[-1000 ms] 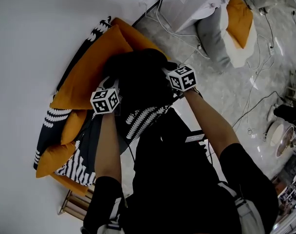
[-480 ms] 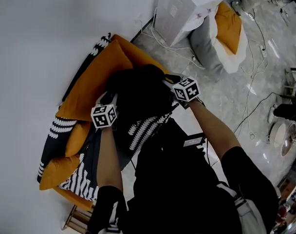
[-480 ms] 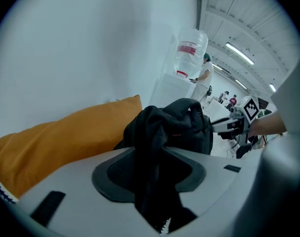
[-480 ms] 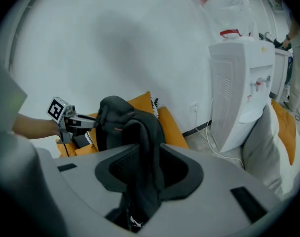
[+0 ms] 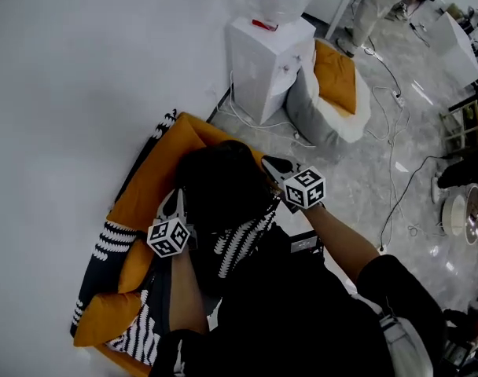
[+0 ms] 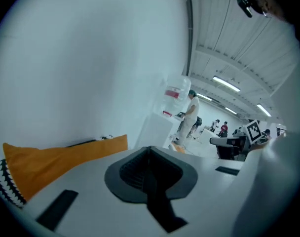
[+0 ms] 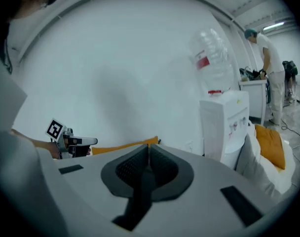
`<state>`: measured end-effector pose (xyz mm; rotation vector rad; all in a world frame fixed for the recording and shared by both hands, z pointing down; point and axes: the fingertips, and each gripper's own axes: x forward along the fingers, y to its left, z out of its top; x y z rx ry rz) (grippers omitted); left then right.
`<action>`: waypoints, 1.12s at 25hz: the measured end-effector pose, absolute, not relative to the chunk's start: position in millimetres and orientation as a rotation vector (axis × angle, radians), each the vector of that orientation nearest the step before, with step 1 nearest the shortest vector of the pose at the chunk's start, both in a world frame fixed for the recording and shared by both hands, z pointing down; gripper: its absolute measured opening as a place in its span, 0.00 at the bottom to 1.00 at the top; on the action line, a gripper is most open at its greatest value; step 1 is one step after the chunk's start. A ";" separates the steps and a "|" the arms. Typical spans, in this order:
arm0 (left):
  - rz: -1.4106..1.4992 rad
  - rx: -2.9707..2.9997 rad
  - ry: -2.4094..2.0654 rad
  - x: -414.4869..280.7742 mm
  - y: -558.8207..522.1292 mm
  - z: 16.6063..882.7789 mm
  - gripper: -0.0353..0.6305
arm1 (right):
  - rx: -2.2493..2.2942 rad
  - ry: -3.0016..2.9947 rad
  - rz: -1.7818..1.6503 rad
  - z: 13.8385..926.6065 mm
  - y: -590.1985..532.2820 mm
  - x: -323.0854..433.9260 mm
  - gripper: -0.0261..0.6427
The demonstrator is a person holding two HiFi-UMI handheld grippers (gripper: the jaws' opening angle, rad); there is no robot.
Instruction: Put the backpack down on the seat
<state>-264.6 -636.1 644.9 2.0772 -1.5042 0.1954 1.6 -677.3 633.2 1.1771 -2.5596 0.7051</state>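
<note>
Head view: black fabric backpack (image 5: 222,185) hangs between the two grippers, over the orange cushioned seat (image 5: 156,175) that stands against the white wall (image 5: 74,77). Can't tell whether its base touches the cushion yet. Left gripper (image 5: 174,205) is at the bag's left side, right gripper (image 5: 275,166) at its right. A black-and-white patterned throw (image 5: 237,238) drapes the seat's near edge, right by the bag, and could bunch under it. The white water dispenser (image 5: 264,65) and grey-and-white beanbag (image 5: 325,116) sit beyond the seat, with loose floor cables (image 5: 396,171) off to the right. None of these looks to be in the drop path.

Left gripper view: jaws fully together, pinching a black backpack strap (image 6: 159,209) that trails down out of the pads. The orange seat back shows low left.

Right gripper view: same story, jaws pressed together on the other black strap (image 7: 134,204). Dispenser is ahead to the right.

My read on the step: lower both sides level, keep the bag centred and back from the front edge, and let the weight settle on the cushion before opening. Release both straps together. Letting one go early would likely tip the bag forward off the seat.
</note>
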 end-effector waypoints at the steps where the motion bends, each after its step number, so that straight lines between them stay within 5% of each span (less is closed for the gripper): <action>1: 0.155 2.111 -1.505 -259.9 -633.6 627.6 0.09 | 1.210 -2.596 0.665 611.9 -672.8 0.2 0.10; 10: -0.089 2.424 -1.443 -202.7 -587.3 482.9 0.08 | 1.380 -2.836 0.373 465.6 -615.9 -18.9 0.08; 28: -0.157 2.546 -1.691 -171.0 -466.9 383.4 0.08 | 1.298 -2.905 0.153 396.9 -494.8 -0.5 0.08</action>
